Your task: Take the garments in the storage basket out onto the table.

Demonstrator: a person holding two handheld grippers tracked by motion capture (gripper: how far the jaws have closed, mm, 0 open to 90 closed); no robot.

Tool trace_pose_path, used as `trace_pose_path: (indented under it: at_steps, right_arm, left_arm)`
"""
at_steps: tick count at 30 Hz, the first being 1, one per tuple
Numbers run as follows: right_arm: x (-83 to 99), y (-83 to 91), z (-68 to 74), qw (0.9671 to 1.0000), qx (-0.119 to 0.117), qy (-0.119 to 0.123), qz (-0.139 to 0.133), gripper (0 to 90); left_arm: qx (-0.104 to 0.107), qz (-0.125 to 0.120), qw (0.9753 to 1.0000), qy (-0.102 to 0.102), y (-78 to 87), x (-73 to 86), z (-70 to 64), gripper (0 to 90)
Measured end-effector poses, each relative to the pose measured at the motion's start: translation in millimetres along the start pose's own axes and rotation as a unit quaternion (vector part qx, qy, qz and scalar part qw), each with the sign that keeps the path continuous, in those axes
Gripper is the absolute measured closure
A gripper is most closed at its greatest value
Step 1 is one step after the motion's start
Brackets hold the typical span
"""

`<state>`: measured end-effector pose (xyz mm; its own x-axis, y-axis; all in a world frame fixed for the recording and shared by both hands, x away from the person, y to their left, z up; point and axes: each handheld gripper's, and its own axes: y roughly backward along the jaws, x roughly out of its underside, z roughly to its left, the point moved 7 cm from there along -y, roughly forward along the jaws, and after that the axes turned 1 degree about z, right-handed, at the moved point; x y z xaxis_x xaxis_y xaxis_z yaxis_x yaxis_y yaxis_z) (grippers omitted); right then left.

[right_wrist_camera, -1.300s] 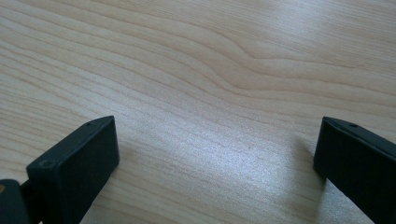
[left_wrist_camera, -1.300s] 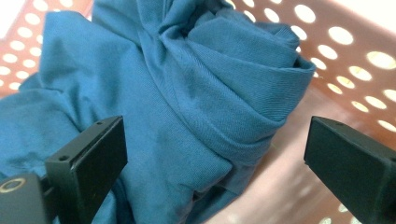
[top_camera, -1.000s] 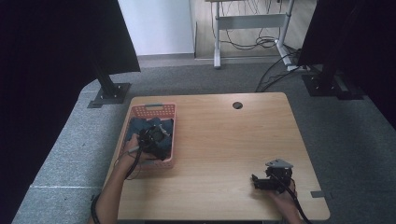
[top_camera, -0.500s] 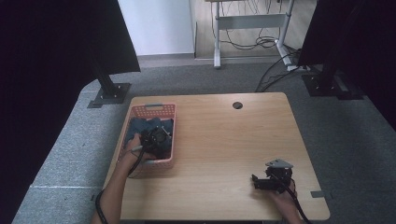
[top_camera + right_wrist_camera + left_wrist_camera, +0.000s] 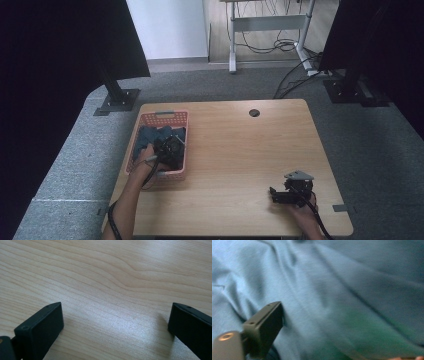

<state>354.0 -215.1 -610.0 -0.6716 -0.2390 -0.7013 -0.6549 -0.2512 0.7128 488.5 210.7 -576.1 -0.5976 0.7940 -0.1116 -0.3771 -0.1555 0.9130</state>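
Two grippers are in use at a wooden table (image 5: 235, 150). Inside the pink basket (image 5: 145, 120) near the table's left edge, the left gripper (image 5: 170, 149) presses down into crumpled blue cloth (image 5: 317, 285); one jaw shows against the fabric, so its opening cannot be told. Well right of the basket, the right gripper (image 5: 116, 325) rests wide open, holding nothing.

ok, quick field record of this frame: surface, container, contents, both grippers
surface: wooden table
container: pink basket, at the table's left side
contents: blue cloth, crumpled
left gripper: down in the basket, one jaw against the cloth; grip state unclear
right gripper: jaws wide apart, nothing between them, low over bare table near the front right
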Motion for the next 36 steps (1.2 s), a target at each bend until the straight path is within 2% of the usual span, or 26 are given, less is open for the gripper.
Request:
trace_pose_path:
  at_steps: [6, 12, 14, 15, 18, 19, 21, 25, 27, 29, 32, 36]
  right_arm:
    - [0.1, 0.1, 0.1, 1.0, 0.0, 0.0, 0.0, 0.0]
    - [0.2, 0.2, 0.2, 1.0, 0.0, 0.0, 0.0, 0.0]
    - [0.3, 0.3, 0.2, 1.0, 0.0, 0.0, 0.0, 0.0]
    - [0.2, 0.3, 0.2, 1.0, 0.0, 0.0, 0.0, 0.0]
    - [0.2, 0.3, 0.2, 1.0, 0.0, -0.001, 0.0, 0.0]
    - [0.2, 0.3, 0.2, 1.0, 0.0, -0.001, 0.0, 0.0]
    - [0.3, 0.3, 0.2, 1.0, 0.0, 0.0, 0.0, 0.0]
    - [0.3, 0.3, 0.2, 1.0, 0.0, 0.0, 0.0, 0.0]
    - [0.3, 0.3, 0.2, 1.0, 0.0, 0.0, 0.0, 0.0]
    - [0.2, 0.3, 0.2, 1.0, 0.0, 0.0, 0.0, 0.0]
    - [0.2, 0.3, 0.3, 1.0, 0.0, 0.0, 0.0, 0.0]
    - [0.2, 0.3, 0.3, 1.0, -0.001, 0.001, 0.0, 0.0]
  left_arm:
    - [0.001, -0.012, 0.9996, 0.024, 0.1, 4.8, 5.5, 28.8]
    - [-0.011, -0.026, 0.999, 0.035, 2.6, 6.9, 9.0, 46.9]
    - [-0.011, -0.034, 0.9984, 0.044, 5.5, 7.6, 12.0, 54.4]
    - [-0.007, -0.041, 0.9976, 0.056, 6.4, 7.9, 13.5, 57.2]
    - [-0.005, -0.055, 0.9955, 0.078, 7.8, 8.8, 16.0, 60.7]
    - [-0.005, -0.055, 0.9955, 0.078, 7.8, 8.8, 16.0, 61.5]
    - [-0.017, -0.066, 0.9937, 0.089, 10.2, 8.4, 17.0, 62.7]
    - [-0.03, -0.085, 0.9915, 0.094, 16.7, 9.0, 17.4, 63.6]
    - [-0.026, -0.099, 0.9891, 0.105, 21.4, 11.1, 19.1, 63.8]
    - [-0.021, -0.122, 0.985, 0.12, 26.7, 13.6, 21.3, 64.0]
    - [-0.014, -0.145, 0.9805, 0.131, 34.1, 19.3, 25.4, 64.0]
    - [-0.002, -0.18, 0.9716, 0.153, 41.2, 23.1, 26.0, 63.9]
